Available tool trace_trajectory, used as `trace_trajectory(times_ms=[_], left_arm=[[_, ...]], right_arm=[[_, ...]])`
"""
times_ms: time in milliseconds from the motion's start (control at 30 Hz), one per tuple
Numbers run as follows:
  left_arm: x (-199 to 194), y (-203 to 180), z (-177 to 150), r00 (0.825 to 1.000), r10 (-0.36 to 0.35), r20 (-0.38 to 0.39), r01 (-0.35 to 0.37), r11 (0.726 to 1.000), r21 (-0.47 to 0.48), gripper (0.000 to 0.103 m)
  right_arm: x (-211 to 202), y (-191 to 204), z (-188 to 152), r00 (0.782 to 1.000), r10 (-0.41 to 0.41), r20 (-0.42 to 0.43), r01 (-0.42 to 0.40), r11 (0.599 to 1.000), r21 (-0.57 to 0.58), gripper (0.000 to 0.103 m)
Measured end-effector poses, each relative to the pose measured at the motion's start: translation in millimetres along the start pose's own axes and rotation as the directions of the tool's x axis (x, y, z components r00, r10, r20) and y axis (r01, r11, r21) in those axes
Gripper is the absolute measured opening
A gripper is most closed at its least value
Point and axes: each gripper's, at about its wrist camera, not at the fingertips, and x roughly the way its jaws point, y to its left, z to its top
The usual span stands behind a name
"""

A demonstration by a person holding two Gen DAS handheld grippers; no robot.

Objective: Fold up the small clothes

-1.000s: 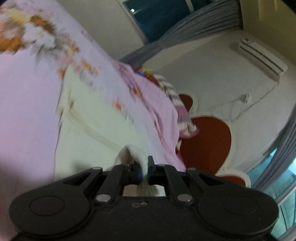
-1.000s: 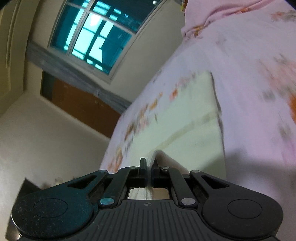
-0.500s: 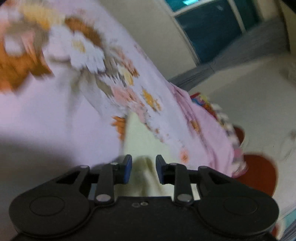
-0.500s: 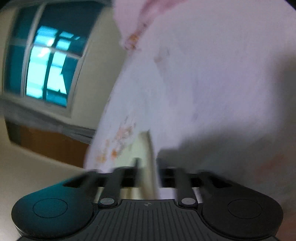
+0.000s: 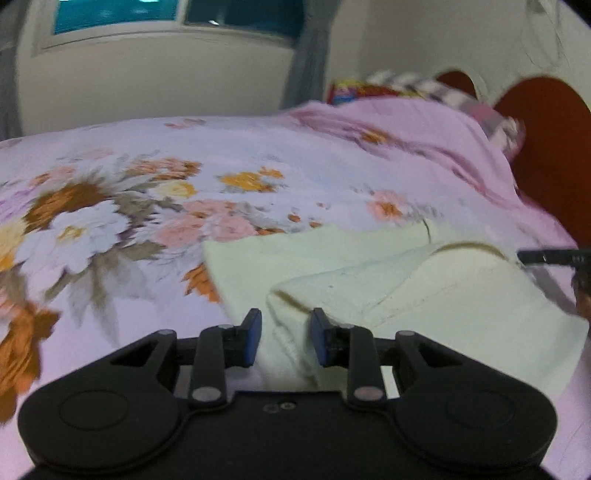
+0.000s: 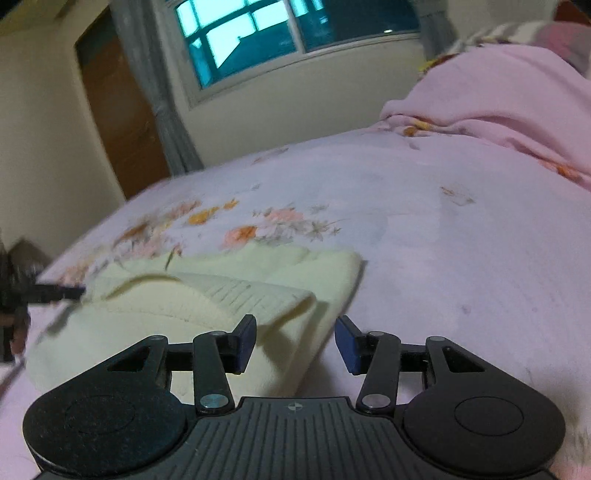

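A cream knitted garment (image 5: pixel 443 295) lies folded over on the flowered pink bedsheet (image 5: pixel 110 229). My left gripper (image 5: pixel 286 325) is low over its near left corner. The jaws stand apart, and a fold of the cloth lies loose between the blue pads without being pressed. In the right wrist view the same garment (image 6: pixel 221 295) spreads to the left. My right gripper (image 6: pixel 295 328) hovers at its near right corner with the jaws opening; the cloth's edge touches only the left pad (image 6: pixel 245 343). Each gripper's dark tip shows at the edge of the other's view.
A rumpled pink blanket (image 5: pixel 424 140) is heaped at the far right, with striped pillows (image 5: pixel 424 86) and a red headboard (image 5: pixel 546 147) behind it. A window (image 6: pixel 295 33), grey curtains and a wooden door (image 6: pixel 118 118) line the far wall.
Both grippers were shut on the garment's corners; both have since opened and let go. Both views have rolled back to level, and the garment now lies folded on the bed.
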Motion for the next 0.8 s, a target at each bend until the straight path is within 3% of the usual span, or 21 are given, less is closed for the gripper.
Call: trace_trajectory(times_ms=[100, 267, 367, 533, 700, 800], left_arm=[[22.5, 1.7, 10.2, 0.999, -0.013, -0.033, 0.014, 1.000, 0.027, 0.030], [46.2, 23.9, 20.5, 1.000, 0.007, -0.008, -0.008, 0.988, -0.154, 0.028], [39.5, 24.0, 14.2, 1.000, 0.002, 0.000, -0.002, 0.986, -0.166, 0.027], [27.4, 17.3, 9.3, 1.000, -0.028, 0.003, 0.028, 0.993, -0.116, 0.027], [30.8, 16.2, 12.9, 0.999, -0.037, 0.025, 0.040, 0.992, -0.122, 0.027], [44.7, 16.5, 19.7, 1.000, 0.005, -0.003, -0.006, 0.994, -0.107, 0.027]], right_arm=[[16.4, 1.4, 11.8, 1.000, 0.006, -0.003, -0.006, 0.999, -0.034, 0.048], [36.4, -21.8, 31.1, 0.995, -0.101, 0.024, 0.098, 0.990, 0.103, 0.048], [20.3, -40.7, 28.0, 0.997, -0.033, 0.066, 0.019, 0.980, 0.196, 0.048], [-6.9, -33.9, 6.8, 0.998, 0.006, 0.055, -0.010, 0.997, 0.075, 0.048], [6.5, -15.0, 5.9, 0.999, 0.017, 0.044, -0.017, 1.000, 0.013, 0.048], [27.7, -10.1, 13.8, 0.998, -0.055, 0.034, 0.056, 0.998, -0.015, 0.048]])
